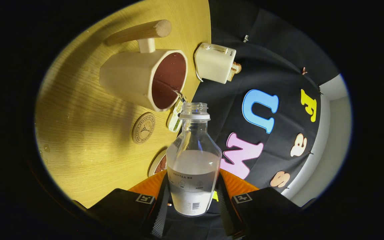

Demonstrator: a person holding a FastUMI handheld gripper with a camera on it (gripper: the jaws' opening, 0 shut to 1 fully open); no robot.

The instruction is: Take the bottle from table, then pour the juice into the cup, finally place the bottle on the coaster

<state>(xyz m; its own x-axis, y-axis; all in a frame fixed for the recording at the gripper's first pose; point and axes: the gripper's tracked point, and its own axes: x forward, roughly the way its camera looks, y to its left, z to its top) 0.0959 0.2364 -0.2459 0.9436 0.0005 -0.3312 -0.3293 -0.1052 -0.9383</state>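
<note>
The gripper (pixel 192 203) has both fingers clamped on the lower body of the clear bottle (pixel 193 160), which is uncapped and part full of pale liquid. The bottle's mouth sits just beside the rim of the cream cup (pixel 132 78) on the wooden table (pixel 78 133). A round coaster (pixel 143 128) lies near the cup, a cream box (pixel 214 62) just beyond it.

The gripper (pixel 192 203) has two broad, blocky fingers (pixel 128 206), each bearing a small square white-outlined marker near its inner top corner, with ribbed orange panels behind them and a textured strip along each inner face.
</note>
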